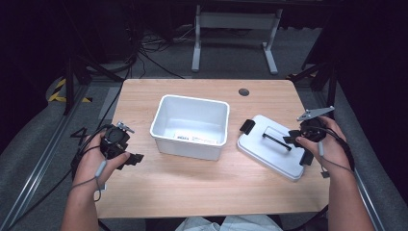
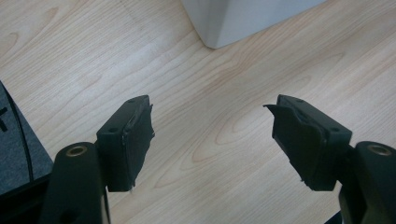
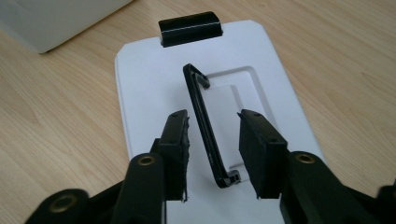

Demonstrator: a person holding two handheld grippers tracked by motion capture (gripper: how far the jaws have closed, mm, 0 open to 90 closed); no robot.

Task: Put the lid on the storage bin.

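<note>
While my right gripper [image 3: 212, 133] straddles the lid's handle [image 3: 205, 128] — jaws apart, not clamping.
Handle runs lengthwise between them, up the frame.

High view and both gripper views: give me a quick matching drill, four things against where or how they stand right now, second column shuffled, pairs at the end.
Things:
1. white bin
2. white lid
3. left gripper
4. black handle

States:
A. raised upright between the right gripper's jaws, pads not yet pressing it
B. flat on the table, right of the bin
C. open-topped, near the table's middle
D. jaws wide apart over bare wood, holding nothing

Pairs: 1-C, 2-B, 3-D, 4-A
</note>
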